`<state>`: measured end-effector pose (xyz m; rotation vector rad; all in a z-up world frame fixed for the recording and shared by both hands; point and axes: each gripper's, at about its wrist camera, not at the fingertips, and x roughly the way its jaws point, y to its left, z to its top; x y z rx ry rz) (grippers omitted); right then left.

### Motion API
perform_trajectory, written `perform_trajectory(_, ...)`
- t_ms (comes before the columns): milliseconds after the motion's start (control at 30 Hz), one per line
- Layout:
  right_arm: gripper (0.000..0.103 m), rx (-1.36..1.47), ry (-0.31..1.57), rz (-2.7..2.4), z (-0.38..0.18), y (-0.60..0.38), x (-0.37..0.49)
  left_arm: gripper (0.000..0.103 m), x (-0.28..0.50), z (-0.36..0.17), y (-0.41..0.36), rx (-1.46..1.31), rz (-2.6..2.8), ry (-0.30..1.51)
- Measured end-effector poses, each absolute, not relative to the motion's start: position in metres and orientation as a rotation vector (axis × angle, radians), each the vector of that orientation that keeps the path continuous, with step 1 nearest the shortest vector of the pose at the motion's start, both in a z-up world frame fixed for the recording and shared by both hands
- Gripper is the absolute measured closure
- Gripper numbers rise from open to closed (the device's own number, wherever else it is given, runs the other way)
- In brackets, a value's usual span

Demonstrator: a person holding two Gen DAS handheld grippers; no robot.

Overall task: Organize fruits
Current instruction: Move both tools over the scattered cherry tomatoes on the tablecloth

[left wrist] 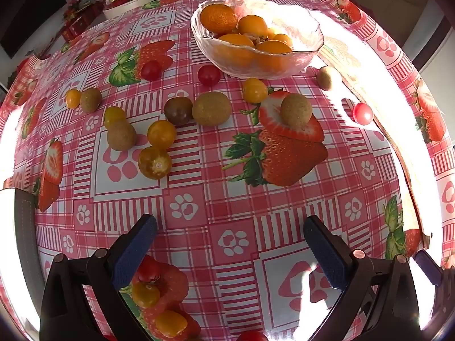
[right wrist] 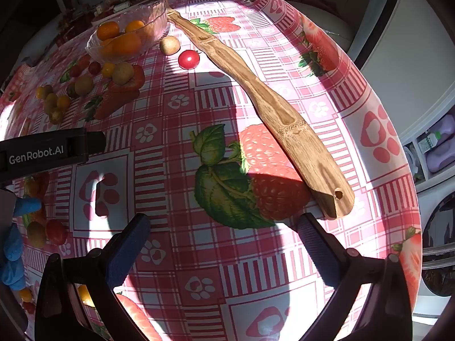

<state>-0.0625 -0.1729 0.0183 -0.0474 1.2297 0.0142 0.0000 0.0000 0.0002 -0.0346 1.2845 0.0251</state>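
left claw (left wrist: 229, 244) wide open, empty | right claw (right wrist: 223, 243) wide open, empty | glass bowl (left wrist: 310, 28) holds oranges

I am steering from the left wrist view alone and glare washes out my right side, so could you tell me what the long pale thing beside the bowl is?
Observer: It is a long bamboo stick, lying flat on the tablecloth and running from the glass bowl toward the right gripper.
Operator: Thank you. Is the right gripper holding anything?
Observer: No, its jaws stand wide apart with only tablecloth between them.
Operator: Does any fruit touch the stick?
Observer: No. A red tomato and a brown fruit sit just left of it, with a gap.
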Motion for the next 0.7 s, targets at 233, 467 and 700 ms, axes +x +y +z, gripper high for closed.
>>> perform_trajectory(233, 0.000, -0.040, 1.280, -0.002, 0.019, -0.173, -0.061, 0.000, -0.005, 0.019, 0.012, -0.072, -0.029, 1.294)
perform_trajectory(467, 0.000, -0.022, 1.219, 0.015, 0.044, -0.162, -0.084, 0.000, -0.067, 0.066, 0.067, -0.008, 0.036, 1.172)
perform_trajectory(700, 0.000, 0.073, 1.250, 0.145, 0.053, -0.139, -0.110, 0.000, -0.121, 0.057, 0.115, -0.027, 0.121, 1.257)
